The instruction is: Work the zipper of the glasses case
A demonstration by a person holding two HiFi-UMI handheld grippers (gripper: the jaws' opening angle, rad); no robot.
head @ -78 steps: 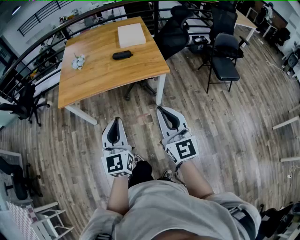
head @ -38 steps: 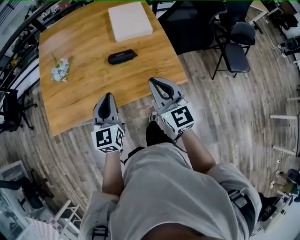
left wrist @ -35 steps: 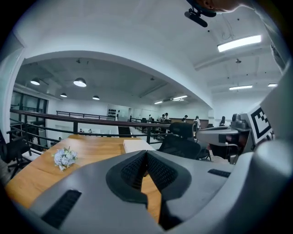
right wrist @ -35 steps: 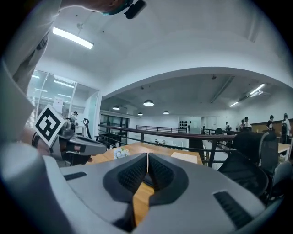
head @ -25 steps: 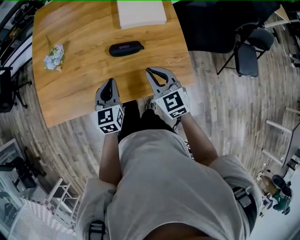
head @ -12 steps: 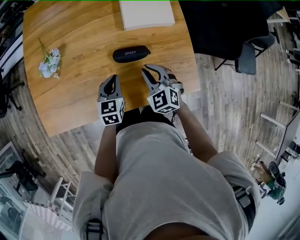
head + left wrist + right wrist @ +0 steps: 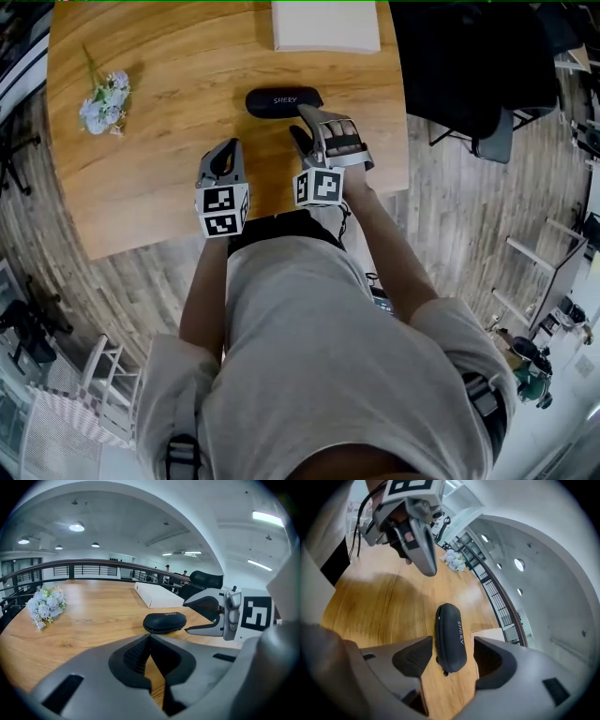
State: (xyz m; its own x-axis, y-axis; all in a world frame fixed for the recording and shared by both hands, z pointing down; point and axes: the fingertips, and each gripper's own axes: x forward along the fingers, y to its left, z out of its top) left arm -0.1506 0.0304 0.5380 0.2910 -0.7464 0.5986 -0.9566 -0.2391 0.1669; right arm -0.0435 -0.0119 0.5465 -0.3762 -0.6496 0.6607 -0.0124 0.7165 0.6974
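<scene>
The glasses case (image 7: pixel 284 101) is a black oval shell with pale lettering on its lid. It lies shut on the wooden tabletop (image 7: pixel 169 187), on the far side of both grippers and nearer than the white box (image 7: pixel 325 26). A zipper seam runs along its side, and a small dark nub at its near end may be the pull, though I can't be sure at this size.

My right gripper (image 7: pixel 305 124) has just been opening its jaws, and they now stand wide. The near end of the case sits in the gap between them, and neither pad seems to press on it. My left gripper (image 7: pixel 228 148) has its jaws fully together with nothing in them, above bare wood short of the case.

A small bunch of flowers (image 7: pixel 103 94) lies far left. The box is cut off by the top edge of the head view.
</scene>
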